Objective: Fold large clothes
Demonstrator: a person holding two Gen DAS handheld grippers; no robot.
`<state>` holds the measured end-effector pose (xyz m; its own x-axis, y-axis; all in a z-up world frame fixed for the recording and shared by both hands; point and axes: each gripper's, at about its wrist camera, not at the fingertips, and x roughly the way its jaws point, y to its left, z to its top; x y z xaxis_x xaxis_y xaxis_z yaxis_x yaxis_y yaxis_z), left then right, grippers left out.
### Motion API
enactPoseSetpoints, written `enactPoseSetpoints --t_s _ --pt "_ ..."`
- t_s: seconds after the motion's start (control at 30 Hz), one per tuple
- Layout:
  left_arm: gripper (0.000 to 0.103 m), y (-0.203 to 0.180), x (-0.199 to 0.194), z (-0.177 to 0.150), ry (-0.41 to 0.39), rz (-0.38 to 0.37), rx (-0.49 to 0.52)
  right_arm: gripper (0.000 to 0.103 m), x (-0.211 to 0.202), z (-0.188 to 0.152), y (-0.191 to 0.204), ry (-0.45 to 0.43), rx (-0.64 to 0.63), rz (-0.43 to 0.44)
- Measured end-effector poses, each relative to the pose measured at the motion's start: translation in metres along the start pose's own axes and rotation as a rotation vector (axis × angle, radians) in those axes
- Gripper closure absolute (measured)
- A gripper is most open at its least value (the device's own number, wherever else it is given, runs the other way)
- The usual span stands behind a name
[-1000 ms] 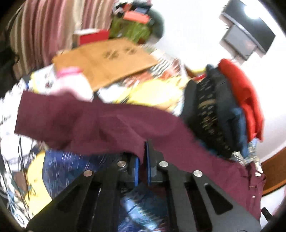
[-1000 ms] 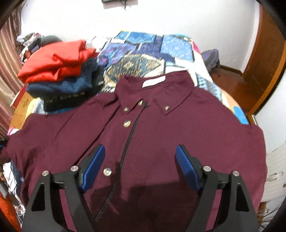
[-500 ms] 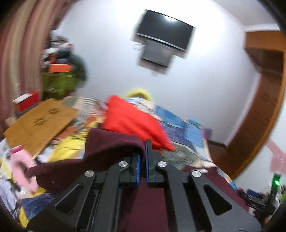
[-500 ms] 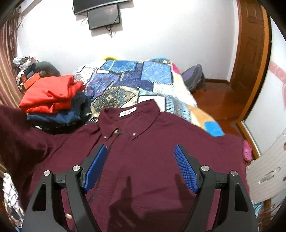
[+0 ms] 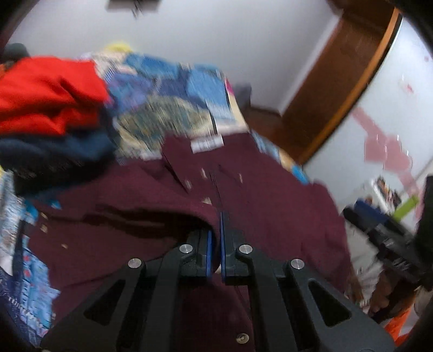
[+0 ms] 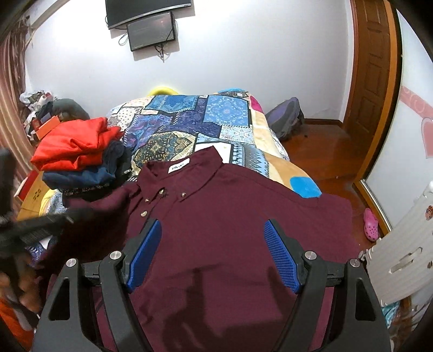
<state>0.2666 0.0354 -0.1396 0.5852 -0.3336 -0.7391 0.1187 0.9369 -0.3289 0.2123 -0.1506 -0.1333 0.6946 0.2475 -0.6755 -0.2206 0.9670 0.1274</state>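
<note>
- i see the left tongs point(image 5: 215, 238) clamped on a maroon shirt point(image 6: 243, 216) fold.
- right tongs point(image 6: 212, 256) spread wide, empty.
- white collar label point(image 6: 178, 168): print unreadable.

Setting: home bedroom — bed with patchwork bedspread point(image 6: 205, 119) at 12 o'clock; wall-mounted television point(image 6: 146, 10) above it; wooden door point(image 6: 376, 89) at 2 o'clock; stack of folded clothes point(image 6: 81, 159) at 10 o'clock; striped curtain point(image 6: 10, 89) at 9 o'clock; pink clog point(image 6: 370, 224) on wooden floor point(image 6: 324, 151).
</note>
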Motion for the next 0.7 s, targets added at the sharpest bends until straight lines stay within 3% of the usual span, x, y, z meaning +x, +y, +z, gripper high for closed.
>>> enactPoseSetpoints --t_s 0.23,0.33,0.4,0.57,0.7 --pt "0.096 -0.028 0.032 -0.035 0.126 0.045 0.111 0.028 -0.002 -0.007 -0.002 0.02 -0.007 0.0" --pt "0.077 -0.03 0.031 -0.039 0.16 0.039 0.126 0.028 -0.003 -0.007 0.001 0.02 -0.019 0.004" --pt "0.055 -0.035 0.02 -0.04 0.137 0.056 0.145 0.028 -0.004 -0.006 0.004 0.019 -0.026 0.01" --pt "0.042 -0.034 -0.02 -0.033 0.018 0.135 0.207 0.028 -0.008 -0.001 0.018 0.011 -0.062 0.034" --pt "0.024 -0.011 -0.068 -0.024 -0.107 0.19 0.163 0.027 -0.011 0.005 0.038 -0.002 -0.119 0.061"
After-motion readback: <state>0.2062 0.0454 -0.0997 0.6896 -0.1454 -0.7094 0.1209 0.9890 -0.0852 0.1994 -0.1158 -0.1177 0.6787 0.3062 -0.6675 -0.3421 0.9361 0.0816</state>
